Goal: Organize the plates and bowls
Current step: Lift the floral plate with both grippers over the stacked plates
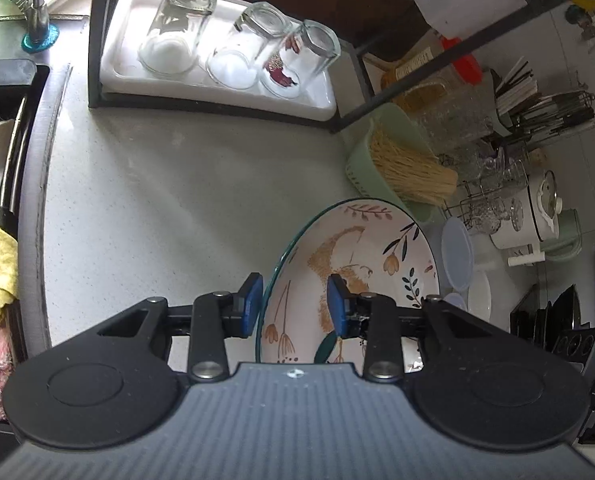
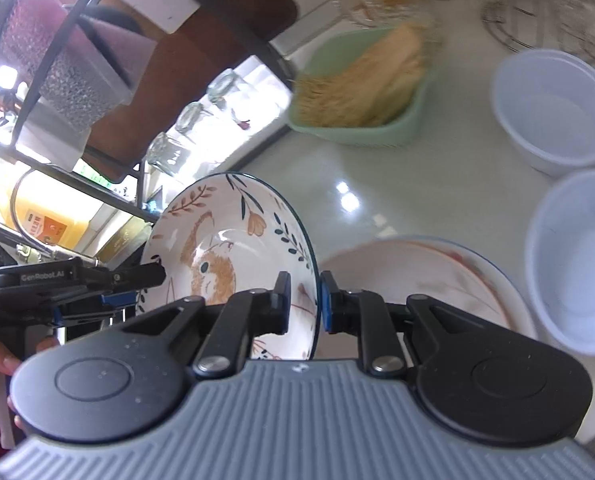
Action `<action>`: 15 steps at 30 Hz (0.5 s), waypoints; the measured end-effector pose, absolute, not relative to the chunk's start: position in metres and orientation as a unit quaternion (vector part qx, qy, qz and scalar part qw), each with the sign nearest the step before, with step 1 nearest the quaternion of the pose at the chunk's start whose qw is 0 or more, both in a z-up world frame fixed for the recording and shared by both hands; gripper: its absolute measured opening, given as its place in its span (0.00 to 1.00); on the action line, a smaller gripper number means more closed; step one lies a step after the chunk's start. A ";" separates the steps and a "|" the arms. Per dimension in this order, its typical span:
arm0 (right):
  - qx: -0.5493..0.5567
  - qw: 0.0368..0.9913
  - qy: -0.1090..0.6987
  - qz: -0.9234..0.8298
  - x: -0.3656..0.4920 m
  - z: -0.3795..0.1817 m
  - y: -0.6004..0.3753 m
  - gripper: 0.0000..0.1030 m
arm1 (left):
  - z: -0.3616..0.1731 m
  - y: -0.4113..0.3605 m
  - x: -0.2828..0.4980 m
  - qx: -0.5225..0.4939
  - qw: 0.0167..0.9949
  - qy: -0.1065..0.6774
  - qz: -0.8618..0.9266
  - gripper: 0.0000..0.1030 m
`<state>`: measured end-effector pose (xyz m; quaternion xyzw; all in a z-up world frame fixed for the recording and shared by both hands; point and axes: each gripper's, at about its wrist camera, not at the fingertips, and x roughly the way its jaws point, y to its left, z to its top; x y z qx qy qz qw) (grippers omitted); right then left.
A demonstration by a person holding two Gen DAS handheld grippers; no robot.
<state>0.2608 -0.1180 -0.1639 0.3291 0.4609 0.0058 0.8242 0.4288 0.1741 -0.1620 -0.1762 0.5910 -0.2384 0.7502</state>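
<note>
**A:** What's the biggest thing around?

**B:** The table (image 1: 169, 200), pale and speckled, spreading out ahead of both tools. At its far end, beyond the left hand-held gripper (image 1: 295, 304), stands a dark metal rack (image 1: 97, 40) with a white tray (image 1: 321, 100) carrying three upturned glasses (image 1: 177, 28).

**A:** And the task's own piece?

**B:** The painted bowl (image 2: 233, 240), white with a squirrel and leaves and a dark rim. It is tipped up on edge, between the two tools and clear of the table.

**A:** Who has it?

**B:** Both, it seems. The right hand-held gripper (image 2: 303, 302) has its blue pads pinched onto the rim on its side, one pad inside the bowl and one outside. The left one straddles the opposite rim the same way, though its pads stand a little wider there, and I cannot tell whether they actually press the rim.

**A:** What lies near the right tool?

**B:** Just to the right of its fingers, a flat plate (image 2: 437, 276) with a reddish smear rests on the table. Further right are two white plastic bowls (image 2: 553, 108), one behind the other, touching or nearly so.

**A:** Anything smaller?

**B:** A green basket (image 1: 361, 156) of dry noodles (image 1: 409, 168), ahead and slightly right of the left tool, just beside the rack's foot.
</note>
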 end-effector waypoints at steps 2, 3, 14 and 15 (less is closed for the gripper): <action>0.332 0.822 0.462 0.001 0.251 -0.165 -0.124 0.18 | -0.160 0.166 0.422 -0.175 0.748 0.594 -0.240 0.38; 0.334 0.821 0.463 -0.001 0.247 -0.164 -0.128 0.18 | -0.159 0.161 0.419 -0.170 0.748 0.594 -0.241 0.38; 0.332 0.816 0.473 0.018 0.214 -0.181 -0.155 0.18 | -0.157 0.126 0.381 -0.130 0.759 0.591 -0.240 0.38; 0.332 0.815 0.475 0.019 0.213 -0.184 -0.157 0.18 | -0.159 0.125 0.380 -0.132 0.756 0.595 -0.237 0.38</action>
